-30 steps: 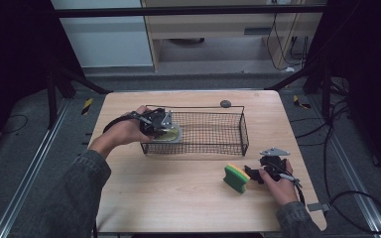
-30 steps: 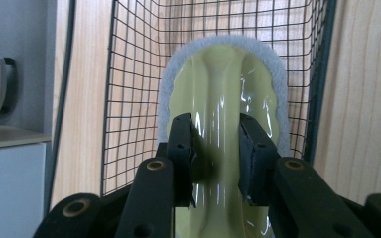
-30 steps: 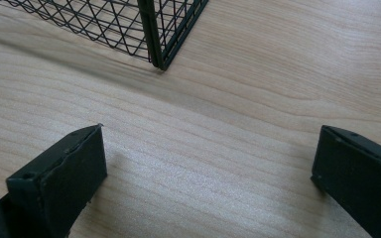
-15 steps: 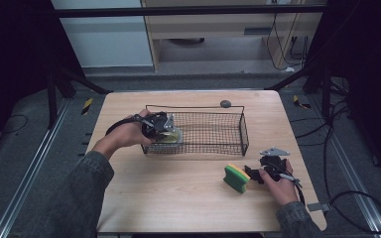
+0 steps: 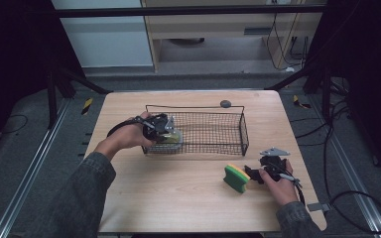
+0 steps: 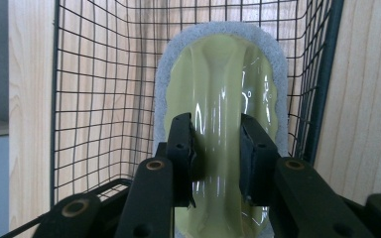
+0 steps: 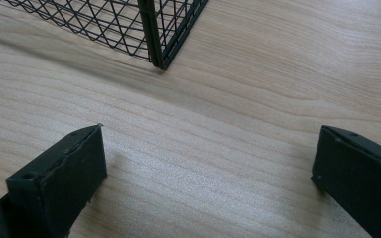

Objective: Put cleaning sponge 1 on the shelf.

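The left gripper (image 6: 216, 148) is clamped on a pale yellow-green sponge (image 6: 218, 94) with a grey scouring edge, its two black jaws pressing into the soft middle so that the shiny wrapping creases between them. In the left gripper view the sponge sits inside a black wire basket (image 6: 104, 74), whose mesh surrounds it on all sides, with the wood grain showing through the wires. In the high view the left gripper (image 5: 162, 130) reaches over the left end of the basket (image 5: 218, 111), and the sponge (image 5: 171, 138) lies low in that left end, near the front wall. The person's left hand (image 5: 126, 139) holds the gripper from the left.

The right gripper (image 7: 208, 163) has its jaws spread wide apart with nothing between them except bare wood, and a corner of the basket (image 7: 154, 29) stands just ahead. In the high view the right gripper (image 5: 258, 171) rests low over the tabletop (image 5: 178, 198), in front of the basket's right end. A second sponge (image 5: 236, 178), green with a yellow top, stands on the tabletop just to the left of it. A small dark round object (image 5: 225, 103) lies on the tabletop behind the basket.
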`<state>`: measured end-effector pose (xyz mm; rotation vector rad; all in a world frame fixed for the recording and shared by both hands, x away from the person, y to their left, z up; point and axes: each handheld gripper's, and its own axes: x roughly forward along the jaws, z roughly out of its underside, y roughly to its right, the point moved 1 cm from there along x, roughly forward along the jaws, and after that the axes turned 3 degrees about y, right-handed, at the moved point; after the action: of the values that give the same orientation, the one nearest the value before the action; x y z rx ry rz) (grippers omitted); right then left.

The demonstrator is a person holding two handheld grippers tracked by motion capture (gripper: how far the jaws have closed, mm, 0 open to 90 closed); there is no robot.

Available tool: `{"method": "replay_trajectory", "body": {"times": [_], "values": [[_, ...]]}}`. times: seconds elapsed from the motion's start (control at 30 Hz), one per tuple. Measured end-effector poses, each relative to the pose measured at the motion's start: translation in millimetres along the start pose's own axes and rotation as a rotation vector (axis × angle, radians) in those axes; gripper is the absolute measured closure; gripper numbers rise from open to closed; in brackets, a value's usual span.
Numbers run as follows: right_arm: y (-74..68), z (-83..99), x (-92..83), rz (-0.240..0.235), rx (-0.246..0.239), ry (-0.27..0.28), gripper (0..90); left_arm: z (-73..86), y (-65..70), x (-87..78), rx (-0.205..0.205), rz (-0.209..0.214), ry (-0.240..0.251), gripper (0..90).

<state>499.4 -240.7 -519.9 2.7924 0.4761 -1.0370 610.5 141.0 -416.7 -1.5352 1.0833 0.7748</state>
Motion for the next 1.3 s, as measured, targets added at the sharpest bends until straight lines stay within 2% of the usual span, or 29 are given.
{"method": "replay_trajectory", "body": {"times": [0.07, 0.13, 0.2, 0.3, 0.33, 0.47, 0.67, 0.7, 0.73, 0.87, 1.0, 1.17, 1.3], "values": [[0.2, 0.0, 0.1, 0.000, -0.003, 0.001, 0.7, 0.1, -0.1, -0.1, -0.003, 0.002, 0.001, 70.3], [0.0, 0.0, 0.0, 0.000, 0.000, 0.000, 0.7, 0.8, -0.1, -0.3, -0.024, 0.007, 0.005, 70.3], [0.0, 0.0, 0.0, 0.000, 0.000, 0.000, 0.7, 1.1, -1.3, -0.5, -0.017, 0.006, 0.006, 70.3], [0.1, 0.0, 0.1, 0.000, -0.001, 0.001, 0.7, 1.8, -1.0, -0.6, -0.034, 0.010, 0.007, 70.2], [0.0, 0.0, 0.0, 0.000, 0.000, 0.000, 0.7, 1.6, -2.3, -0.8, -0.023, 0.005, 0.008, 70.2], [-0.2, -0.1, -0.2, -0.001, 0.003, -0.001, 0.7, 1.7, -2.3, -0.6, -0.029, 0.008, 0.008, 70.1], [-0.2, -0.1, -0.1, -0.001, 0.003, -0.001, 0.7, 2.3, -2.7, -0.2, -0.055, 0.013, 0.002, 67.8], [-0.2, -0.1, -0.2, -0.001, 0.003, -0.001, 0.7, 2.3, -4.9, -1.3, -0.042, 0.003, 0.005, 66.8], [0.0, 0.0, 0.0, 0.000, 0.000, 0.000, 0.7, 2.8, -4.7, -2.3, -0.057, 0.007, 0.012, 65.8], [0.0, 0.0, 0.0, 0.000, 0.000, 0.000, 0.7, 3.7, -6.9, -10.8, -0.069, 0.002, 0.041, 64.5], [0.0, 0.0, 0.0, 0.000, 0.000, 0.000, 0.7, 4.6, -10.6, -22.9, -0.092, -0.025, 0.083, 63.3], [0.0, 0.0, 0.0, 0.000, 0.000, 0.000, 0.7, 5.6, -16.0, -40.1, -0.131, -0.093, 0.125, 59.8], [0.1, 0.0, 0.1, 0.000, -0.002, 0.001, 0.6, 5.7, -15.8, -48.3, -0.198, -0.150, 0.132, 47.6]]}}
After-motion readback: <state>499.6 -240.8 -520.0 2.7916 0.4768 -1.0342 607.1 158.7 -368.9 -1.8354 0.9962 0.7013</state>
